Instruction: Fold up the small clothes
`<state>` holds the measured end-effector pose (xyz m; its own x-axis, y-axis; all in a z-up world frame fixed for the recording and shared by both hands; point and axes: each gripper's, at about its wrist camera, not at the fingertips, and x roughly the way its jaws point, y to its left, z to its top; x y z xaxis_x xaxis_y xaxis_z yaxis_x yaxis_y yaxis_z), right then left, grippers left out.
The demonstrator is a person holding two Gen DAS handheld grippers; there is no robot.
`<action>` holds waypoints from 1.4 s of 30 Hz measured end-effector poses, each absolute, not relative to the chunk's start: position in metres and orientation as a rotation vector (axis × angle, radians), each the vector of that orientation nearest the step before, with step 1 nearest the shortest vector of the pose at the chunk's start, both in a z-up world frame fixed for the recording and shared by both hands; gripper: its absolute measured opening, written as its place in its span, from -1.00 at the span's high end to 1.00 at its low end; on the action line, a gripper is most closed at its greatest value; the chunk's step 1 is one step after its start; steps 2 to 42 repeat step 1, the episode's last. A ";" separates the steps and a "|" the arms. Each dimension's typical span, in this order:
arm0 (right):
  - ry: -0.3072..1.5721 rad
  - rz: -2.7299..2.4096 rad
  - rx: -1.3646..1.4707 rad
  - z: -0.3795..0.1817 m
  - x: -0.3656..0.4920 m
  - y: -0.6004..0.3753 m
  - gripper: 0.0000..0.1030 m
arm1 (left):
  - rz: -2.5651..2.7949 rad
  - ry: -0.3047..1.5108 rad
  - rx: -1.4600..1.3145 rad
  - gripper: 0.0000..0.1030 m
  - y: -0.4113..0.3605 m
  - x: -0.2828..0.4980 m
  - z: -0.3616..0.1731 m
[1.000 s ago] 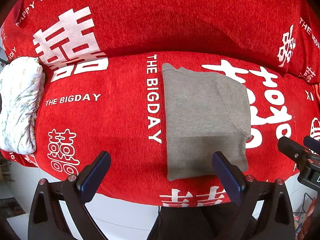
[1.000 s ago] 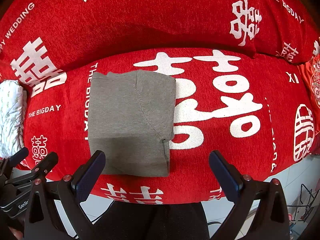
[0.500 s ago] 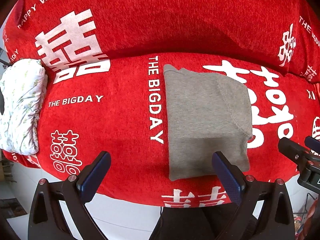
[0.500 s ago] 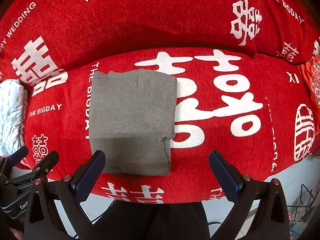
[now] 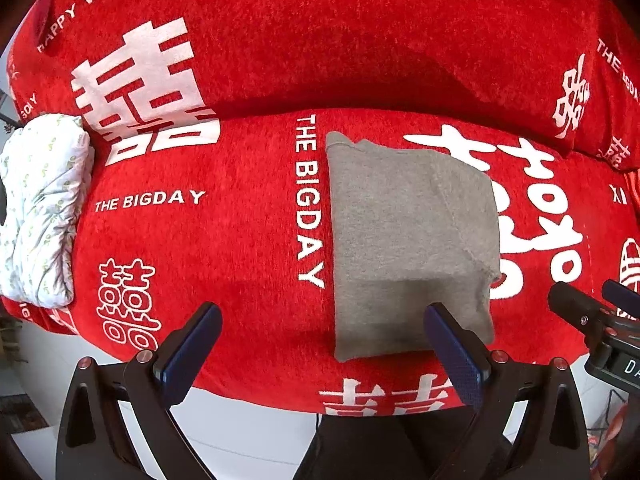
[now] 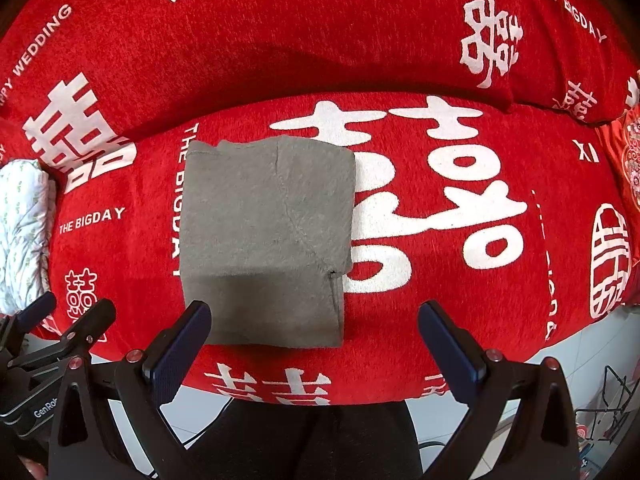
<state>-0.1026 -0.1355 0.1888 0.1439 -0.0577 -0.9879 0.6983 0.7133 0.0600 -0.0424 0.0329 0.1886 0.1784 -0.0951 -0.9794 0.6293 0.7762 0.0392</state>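
Note:
A grey garment (image 5: 408, 240) (image 6: 268, 236) lies folded into a flat rectangle on the red sofa seat. My left gripper (image 5: 324, 328) hovers open above the seat's front edge, its right finger (image 5: 452, 344) over the garment's near right corner. My right gripper (image 6: 316, 324) is open too, with its left finger (image 6: 180, 340) above the garment's near left corner. Neither gripper holds anything. Each gripper shows at the edge of the other's view.
The red sofa cover (image 5: 200, 240) (image 6: 480, 160) with white lettering spans seat and backrest. A white patterned bundle of cloth (image 5: 40, 208) (image 6: 20, 232) sits at the seat's left end. White floor (image 5: 240, 432) and dark trousers (image 6: 304, 440) show below the seat's front edge.
Both views have shifted slightly; the garment sits a touch lower and nearer in frame. The garment itself has not moved and both grippers stay open.

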 end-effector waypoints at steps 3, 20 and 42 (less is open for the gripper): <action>1.327 -0.594 0.595 0.189 -0.103 -0.136 -0.99 | -0.541 1.301 0.495 -0.96 0.033 -0.043 0.189; 1.327 -0.594 0.595 0.189 -0.103 -0.136 -0.99 | -0.541 1.301 0.495 -0.96 0.033 -0.043 0.189; 1.327 -0.594 0.595 0.189 -0.103 -0.136 -0.99 | -0.541 1.301 0.495 -0.96 0.033 -0.043 0.189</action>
